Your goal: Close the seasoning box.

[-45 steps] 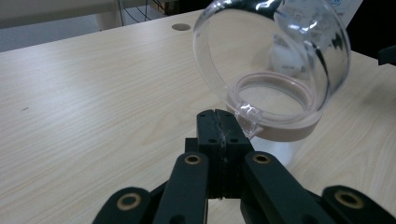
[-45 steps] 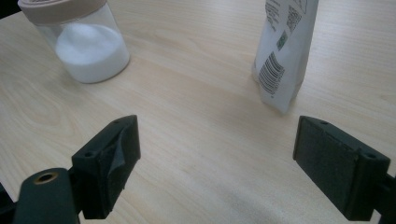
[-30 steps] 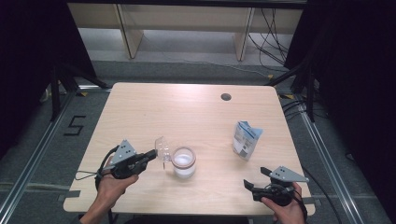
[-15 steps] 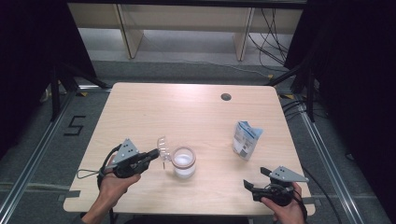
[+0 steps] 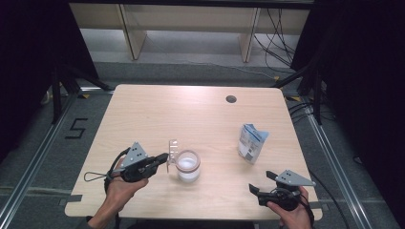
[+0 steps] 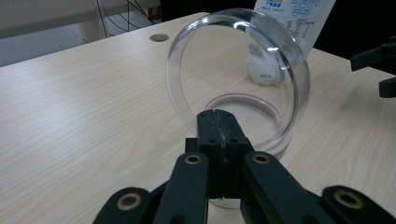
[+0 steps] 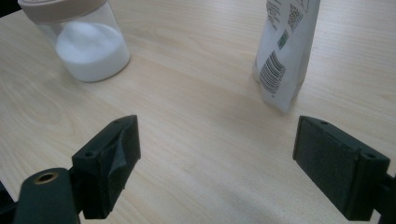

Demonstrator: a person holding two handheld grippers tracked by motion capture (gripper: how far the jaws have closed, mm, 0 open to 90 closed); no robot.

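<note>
Little has shifted since the earlier frames: the left gripper [image 5: 165, 157] keeps its jaws clenched on the clear lid [image 6: 238, 79], held on edge just beside the open jar [image 5: 188, 165] of white powder. Lid removal looks done. What is left is probably work with the pouch [image 5: 251, 142]; the right gripper [image 5: 260, 183] waits released near it.

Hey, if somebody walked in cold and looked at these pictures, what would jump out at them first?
Probably the clear round lid, held upright on edge by the left gripper, jaws shut on its rim, just beside the open jar of white powder near the table's front left. Next, the white and blue pouch standing on the right, with the right gripper waiting open at the front edge.
</note>
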